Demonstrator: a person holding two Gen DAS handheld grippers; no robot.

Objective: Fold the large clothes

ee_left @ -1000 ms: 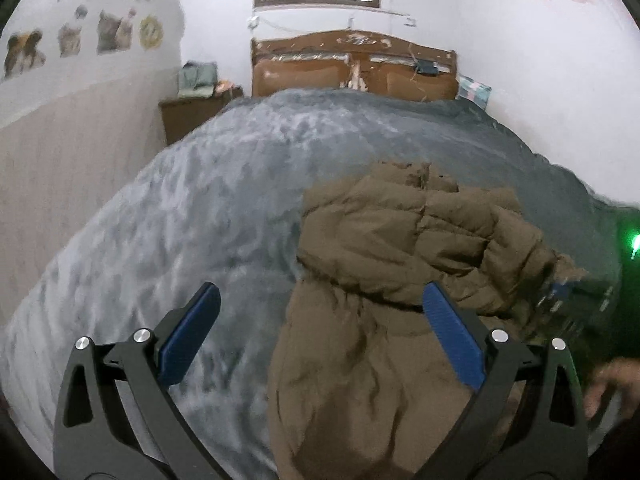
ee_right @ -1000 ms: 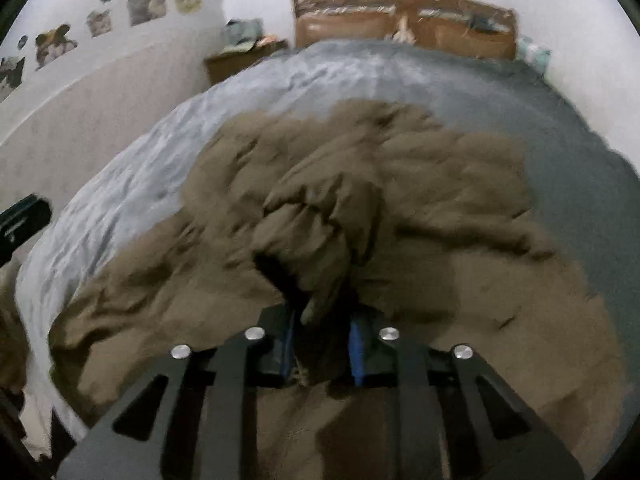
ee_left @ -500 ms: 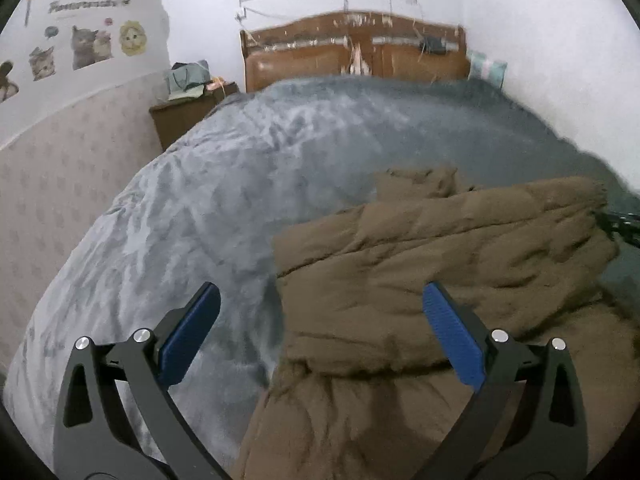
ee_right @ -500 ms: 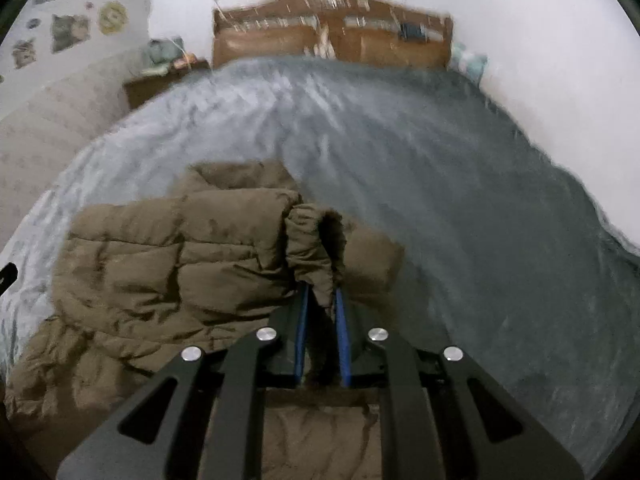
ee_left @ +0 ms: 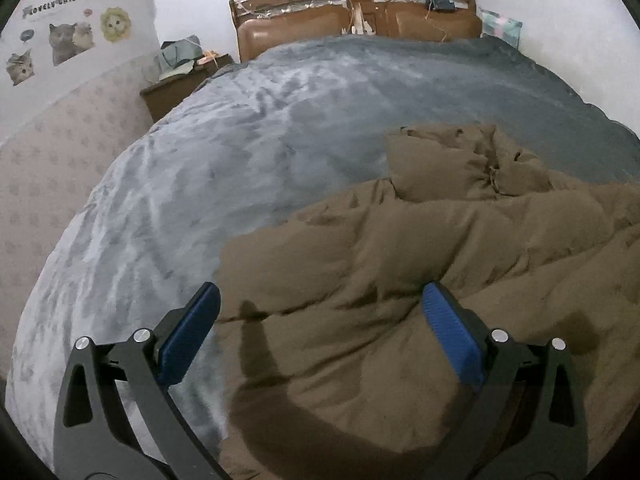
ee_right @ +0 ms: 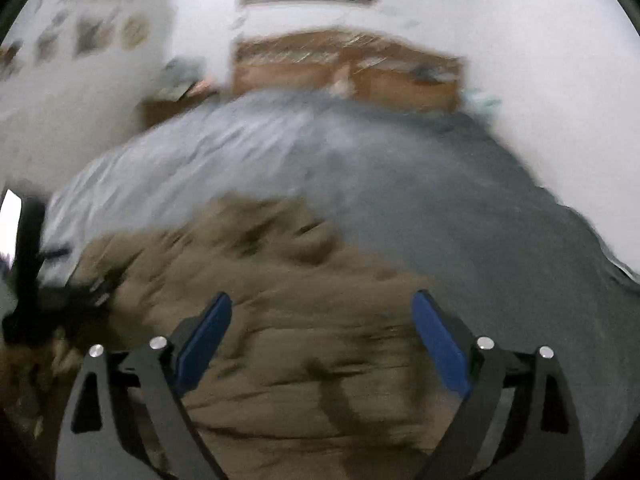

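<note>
A big olive-brown padded jacket [ee_left: 420, 272] lies spread on the grey bed cover [ee_left: 256, 136], a folded part bunched at its far end. My left gripper [ee_left: 320, 312] hovers over the jacket's left edge, open, its blue pads apart with nothing pinched. In the blurred right wrist view the same jacket [ee_right: 280, 320] lies under my right gripper [ee_right: 322, 320], whose jaws are opening wide; the cloth rests below them and neither pad presses on it. The other gripper shows as a dark shape [ee_right: 24, 264] at the far left.
A wooden headboard [ee_left: 352, 12] closes the far end of the bed. A brown bedside cabinet [ee_left: 172, 88] with a green bag stands at the left by the papered wall. The white wall [ee_left: 580, 40] runs along the bed's right side.
My right gripper let go of the jacket fold it was pinching and its jaws spread wide. The jacket now lies flatter and wider. My left gripper moved over the jacket's left edge, still open.
</note>
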